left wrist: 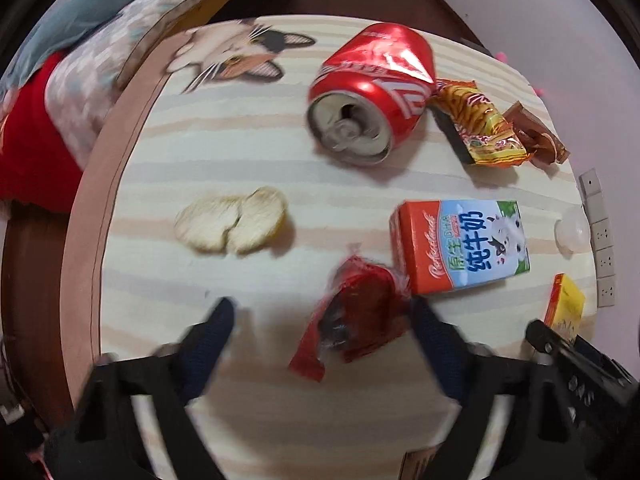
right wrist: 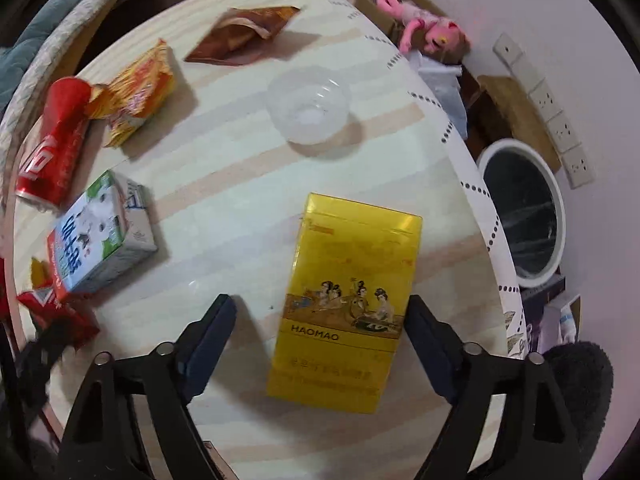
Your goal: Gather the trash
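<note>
In the left wrist view my left gripper (left wrist: 322,308) is open. A crumpled red wrapper (left wrist: 352,324) lies on the table between its fingers, nearer the right finger. Beyond it lie a milk carton (left wrist: 460,244), a crushed red cola can (left wrist: 372,92), a yellow-orange snack wrapper (left wrist: 480,124), a brown wrapper (left wrist: 536,132) and pale peel pieces (left wrist: 232,220). In the right wrist view my right gripper (right wrist: 322,308) is open around a yellow HAOMAO cigarette box (right wrist: 344,300), which lies flat beside the right finger. The can (right wrist: 52,144) and carton (right wrist: 100,232) lie at the left.
A clear plastic cup (right wrist: 308,106) sits on the table's far side. A round bin with a black liner (right wrist: 520,212) stands on the floor right of the table edge (right wrist: 476,188). A pink plush toy (right wrist: 420,20) and wall sockets (right wrist: 560,128) are behind. A bed (left wrist: 60,80) is at the left.
</note>
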A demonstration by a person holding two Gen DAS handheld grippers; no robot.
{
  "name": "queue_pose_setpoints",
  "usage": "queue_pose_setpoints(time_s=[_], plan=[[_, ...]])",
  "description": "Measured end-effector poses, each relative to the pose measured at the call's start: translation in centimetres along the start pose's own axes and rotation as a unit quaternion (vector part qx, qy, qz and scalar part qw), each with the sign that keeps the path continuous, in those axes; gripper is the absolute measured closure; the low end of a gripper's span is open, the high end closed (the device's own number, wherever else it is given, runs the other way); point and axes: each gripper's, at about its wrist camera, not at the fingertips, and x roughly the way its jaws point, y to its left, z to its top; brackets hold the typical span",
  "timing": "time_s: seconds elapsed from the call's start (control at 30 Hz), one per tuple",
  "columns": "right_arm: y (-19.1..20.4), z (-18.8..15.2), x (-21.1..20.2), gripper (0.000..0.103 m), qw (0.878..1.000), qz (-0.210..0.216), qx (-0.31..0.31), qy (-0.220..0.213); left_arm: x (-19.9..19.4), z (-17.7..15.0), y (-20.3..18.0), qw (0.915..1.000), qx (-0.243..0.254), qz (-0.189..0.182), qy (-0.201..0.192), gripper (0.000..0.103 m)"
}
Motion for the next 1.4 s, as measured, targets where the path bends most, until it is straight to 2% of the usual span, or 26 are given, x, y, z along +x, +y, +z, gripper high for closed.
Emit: queue_pose_setpoints(time_s=[0.03,0.07,0.1,0.17,0.23,0.57,0.63,0.73,0.87,0.93,0.97,1.0,1.03,1.2,1.33,1.37,1.4], plan=[[0.3,-0.4,-0.3,0.038,1.0,0.001,-0.009,-0.005,0.2,0.2,-0.3,1.0,0.006,0.001,0.001,0.045],[0.4,-0.7,-0.5,0.043,1.0,0.002,-0.016,-0.003,0.5,0.3,-0.6,0.9999,0.012,0.004,0.004,0.061],[0.6,-0.7,-0.5,0.043,1.0,0.004,-0.02,-0.002,0.6,0.2,-0.7,0.9999,0.015,0.002,0.005,0.073],[0.9,-0.9,-0.5,0.043,0.999,0.005,-0.032,-0.003,0.5,0.0,-0.9,0.9998,0.018,-0.002,0.001,0.077],[0.4,-0.8,-0.6,0.043,0.999,0.01,-0.036,-0.001,0.1,-0.5,-1.1,0.9997,0.024,-0.001,-0.004,0.089],[-0.6,-2.5,-4.0,0.043,0.996,0.051,-0.066,-0.022,-4.8,-4.7,-0.6,0.9974,0.043,0.025,-0.053,0.092],[-1.0,-2.7,-5.0,0.043,0.995,0.065,-0.065,-0.026,-5.6,-4.8,-0.2,0.9978,0.032,0.013,-0.057,0.092],[-1.6,-2.5,-6.1,0.043,0.994,0.094,-0.046,-0.025,-6.9,-4.4,1.6,0.9973,-0.01,-0.036,-0.063,0.091],[-1.8,-1.4,-6.7,0.043,0.993,0.112,-0.027,-0.027,-6.4,-2.7,3.8,0.9943,-0.05,-0.083,-0.046,0.09],[-1.9,-0.6,-6.4,0.043,0.993,0.117,-0.019,-0.026,-5.8,-1.7,4.9,0.9913,-0.073,-0.104,-0.035,0.08],[-1.9,-0.2,-6.4,0.043,0.993,0.117,-0.016,-0.026,-5.4,-1.0,5.5,0.991,-0.078,-0.103,-0.035,0.054],[-1.8,0.2,-6.3,0.043,0.992,0.119,-0.013,-0.026,-5.1,-0.4,5.9,0.9915,-0.08,-0.095,-0.039,0.023],[-1.8,0.7,-6.2,0.043,0.993,0.119,-0.011,-0.026,-5.0,0.0,6.2,0.9916,-0.08,-0.091,-0.046,0.015],[-1.2,2.7,-5.1,0.043,0.994,0.106,-0.003,-0.028,-2.4,3.0,7.1,0.9953,-0.077,-0.042,-0.04,0.015],[-0.5,3.9,-3.6,0.043,0.995,0.095,0.001,-0.019,1.2,4.7,6.8,0.9979,-0.059,-0.027,0.006,0.015],[-0.3,4.2,-3.1,0.043,0.996,0.091,0.0,-0.017,1.9,4.9,6.8,0.9978,-0.059,-0.027,0.015,0.018],[-0.1,4.3,-2.9,0.043,0.996,0.089,0.0,-0.015,2.5,5.0,6.8,0.9977,-0.06,-0.023,0.022,0.031]])
